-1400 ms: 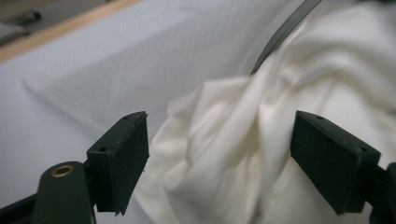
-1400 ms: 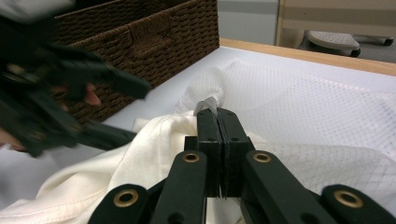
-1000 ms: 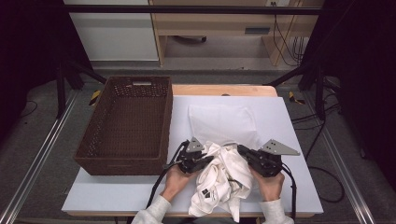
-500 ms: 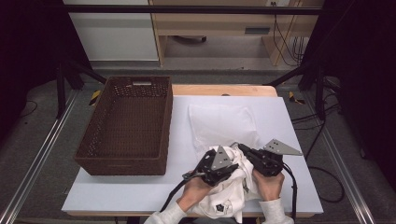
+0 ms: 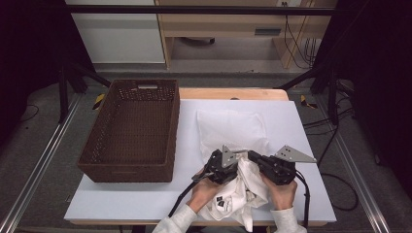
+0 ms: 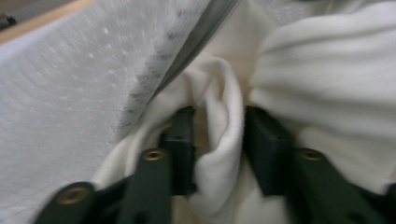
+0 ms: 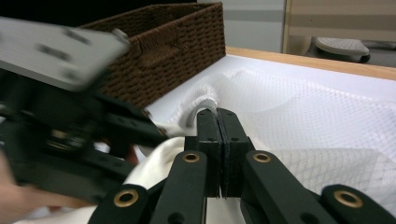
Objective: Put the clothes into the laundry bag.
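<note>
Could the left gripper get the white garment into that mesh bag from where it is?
Probably yes: the left gripper sits at the mesh bag mouth, white garment between its jaws, while the right gripper pinches the bag's edge.

Lab, aluminium rails (image 5: 36,167), trailing cables (image 5: 296,41)

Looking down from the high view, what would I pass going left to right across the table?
Brown wicker basket → left hand-held gripper → right hand-held gripper, with a white garment bunched between and below the two.
</note>
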The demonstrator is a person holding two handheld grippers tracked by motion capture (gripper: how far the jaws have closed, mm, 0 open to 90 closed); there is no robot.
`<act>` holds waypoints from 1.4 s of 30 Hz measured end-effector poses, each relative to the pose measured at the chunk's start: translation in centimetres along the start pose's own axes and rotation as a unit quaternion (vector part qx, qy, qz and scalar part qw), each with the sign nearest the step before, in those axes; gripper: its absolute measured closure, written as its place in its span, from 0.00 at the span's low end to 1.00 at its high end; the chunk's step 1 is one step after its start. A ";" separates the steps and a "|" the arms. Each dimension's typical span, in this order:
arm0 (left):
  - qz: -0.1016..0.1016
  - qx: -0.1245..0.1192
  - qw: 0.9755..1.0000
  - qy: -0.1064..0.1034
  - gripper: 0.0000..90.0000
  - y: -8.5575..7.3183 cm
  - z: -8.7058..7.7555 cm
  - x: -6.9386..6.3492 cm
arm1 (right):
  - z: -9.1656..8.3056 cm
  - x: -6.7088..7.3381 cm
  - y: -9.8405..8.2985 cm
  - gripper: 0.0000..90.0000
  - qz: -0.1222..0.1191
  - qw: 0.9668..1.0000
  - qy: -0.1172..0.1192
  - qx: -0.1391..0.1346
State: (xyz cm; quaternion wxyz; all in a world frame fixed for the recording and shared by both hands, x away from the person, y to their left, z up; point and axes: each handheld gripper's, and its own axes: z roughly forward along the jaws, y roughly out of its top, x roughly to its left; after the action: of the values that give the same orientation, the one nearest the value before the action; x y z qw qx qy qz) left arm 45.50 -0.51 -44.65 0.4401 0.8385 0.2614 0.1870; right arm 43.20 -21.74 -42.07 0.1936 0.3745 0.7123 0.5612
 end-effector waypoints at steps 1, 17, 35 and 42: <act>0.002 -0.005 1.000 0.000 0.57 0.0 -0.5 0.0 | 0.1 0.1 0.0 0.99 -0.001 1.000 -0.001 0.003; -0.010 0.035 0.999 -0.019 0.79 -1.3 0.2 0.7 | 0.6 0.0 -0.3 0.99 -0.003 1.000 -0.005 0.008; -0.007 0.017 0.999 0.046 0.68 -0.3 -1.3 0.9 | 0.1 -0.1 -0.2 0.99 0.005 1.000 -0.007 0.007; 0.035 -0.026 0.999 0.005 0.40 2.0 -4.5 -2.1 | 0.5 -0.1 -0.4 0.99 0.007 1.000 -0.009 0.012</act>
State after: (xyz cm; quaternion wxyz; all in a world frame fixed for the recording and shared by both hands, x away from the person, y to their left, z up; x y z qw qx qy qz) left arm 41.94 0.18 -40.65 0.4536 0.8344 0.2292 0.2132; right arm 43.50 -21.56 -42.59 0.1918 0.3866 0.7146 0.5505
